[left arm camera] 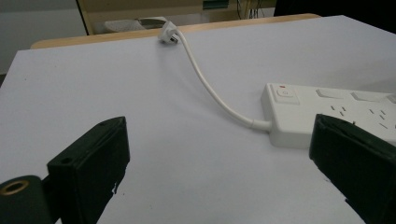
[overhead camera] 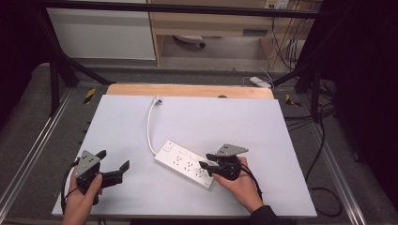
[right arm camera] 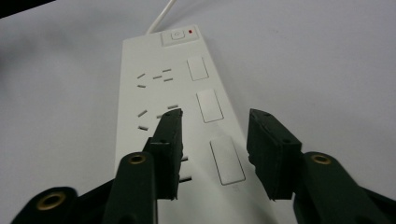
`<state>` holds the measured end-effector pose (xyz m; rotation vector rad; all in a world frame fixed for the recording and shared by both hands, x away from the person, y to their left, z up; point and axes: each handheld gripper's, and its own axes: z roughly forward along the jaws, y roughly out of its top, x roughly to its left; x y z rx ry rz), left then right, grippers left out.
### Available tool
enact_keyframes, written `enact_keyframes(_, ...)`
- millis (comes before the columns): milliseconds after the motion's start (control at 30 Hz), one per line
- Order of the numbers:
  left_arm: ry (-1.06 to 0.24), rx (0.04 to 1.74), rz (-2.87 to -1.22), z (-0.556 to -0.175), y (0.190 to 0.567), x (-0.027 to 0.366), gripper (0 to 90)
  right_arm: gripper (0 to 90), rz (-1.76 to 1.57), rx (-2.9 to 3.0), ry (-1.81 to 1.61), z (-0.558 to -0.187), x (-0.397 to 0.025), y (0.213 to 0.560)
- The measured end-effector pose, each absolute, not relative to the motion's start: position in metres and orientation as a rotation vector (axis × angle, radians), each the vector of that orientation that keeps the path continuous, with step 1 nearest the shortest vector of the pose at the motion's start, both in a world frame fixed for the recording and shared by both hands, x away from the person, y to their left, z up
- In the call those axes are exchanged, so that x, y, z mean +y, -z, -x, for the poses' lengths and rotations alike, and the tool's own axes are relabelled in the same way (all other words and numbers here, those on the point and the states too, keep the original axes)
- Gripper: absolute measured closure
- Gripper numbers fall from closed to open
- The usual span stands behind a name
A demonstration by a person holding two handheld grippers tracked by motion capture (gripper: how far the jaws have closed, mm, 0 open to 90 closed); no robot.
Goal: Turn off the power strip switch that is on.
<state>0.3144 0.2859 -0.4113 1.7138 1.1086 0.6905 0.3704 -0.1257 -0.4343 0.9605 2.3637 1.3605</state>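
Power strip (overhead camera: 187, 163) on a white table (overhead camera: 117, 122), lying a little right of centre and toward the near edge, with both grippers brought to it. The right gripper (overhead camera: 207, 165) hovers over the strip's near-right end, its jaws partly open and holding nothing; in the right gripper view they straddle the row of rocker switches, one jaw over the sockets and the other past the strip's edge. The left gripper (overhead camera: 112, 165) rests at the near-left, well apart from the strip, its jaws spread wide and empty. The step in hand appears to be pressing or seizing the strip at its near end; it is best done by lowering the right gripper squarely, keeping both jaws level, and steadying the body so it does not skid on the smooth surface. The strip's long axis runs diagonally, from far-left to near-right. Its master switch (right arm camera: 177, 35), with a small red lamp beside it, sits at the far-left end, where the cord (overhead camera: 150, 126) leaves and curves away to the plug (overhead camera: 158, 99) lying near the table's far edge. Socket faces point upward.
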Motion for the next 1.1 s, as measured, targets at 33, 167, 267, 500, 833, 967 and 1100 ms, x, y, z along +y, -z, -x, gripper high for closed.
enact_keyframes(33, -0.692, 1.110, -1.712, -0.314, 0.411, 0.286, 5.0, 48.0, -0.966, 2.360, -1.359, -0.370, -0.125, 0.434)
enact_keyframes(167, -0.692, 1.112, -1.713, -0.315, 0.411, 0.286, 5.0, 37.0, -0.966, 2.348, -1.361, -0.372, -0.122, 0.432)
enact_keyframes(267, -0.691, 1.111, -1.714, -0.315, 0.411, 0.286, 5.0, 28.3, -0.980, 2.346, -1.358, -0.373, -0.119, 0.431)
enact_keyframes(500, -0.690, 1.111, -1.714, -0.315, 0.411, 0.286, 5.0, 9.1, -0.984, 2.303, -1.374, -0.376, -0.115, 0.425)
enact_keyframes(833, -0.687, 1.109, -1.719, -0.315, 0.412, 0.286, 5.1, 4.8, -0.960, 2.212, -1.390, -0.384, -0.119, 0.418)
enact_keyframes(967, -0.688, 1.110, -1.719, -0.315, 0.412, 0.286, 5.0, 4.6, -0.961, 2.187, -1.414, -0.389, -0.125, 0.408)
enact_keyframes(1100, -0.686, 1.109, -1.719, -0.315, 0.412, 0.286, 5.0, 3.4, -0.961, 2.172, -1.425, -0.392, -0.131, 0.400)
